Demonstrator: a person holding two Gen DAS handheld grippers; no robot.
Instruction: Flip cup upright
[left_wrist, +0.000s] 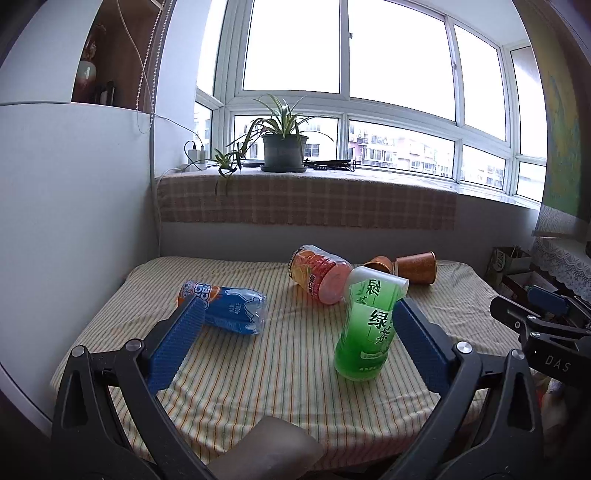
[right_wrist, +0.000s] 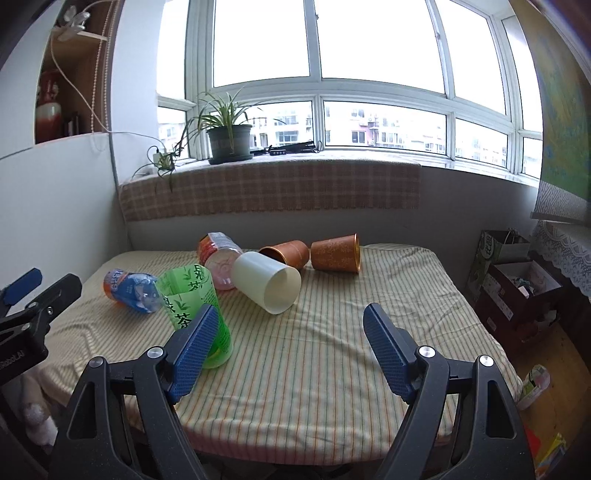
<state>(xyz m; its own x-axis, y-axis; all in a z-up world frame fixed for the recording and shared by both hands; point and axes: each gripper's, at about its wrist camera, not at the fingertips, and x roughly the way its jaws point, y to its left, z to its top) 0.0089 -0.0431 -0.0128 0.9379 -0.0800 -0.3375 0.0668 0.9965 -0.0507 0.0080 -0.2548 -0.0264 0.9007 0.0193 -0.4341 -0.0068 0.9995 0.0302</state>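
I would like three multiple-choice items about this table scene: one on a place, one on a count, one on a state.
1. Where is the potted plant?
A. on the windowsill
B. on the table
C. on the floor

2. How many copper-brown cups lie at the table's far side?
A. one
B. two
C. four

3. How is the white cup placed?
A. upright
B. upside down
C. on its side

Key: 1 A, it stands before the window panes; 2 B, a pair lies together; 3 C, its open mouth faces sideways toward the right gripper.
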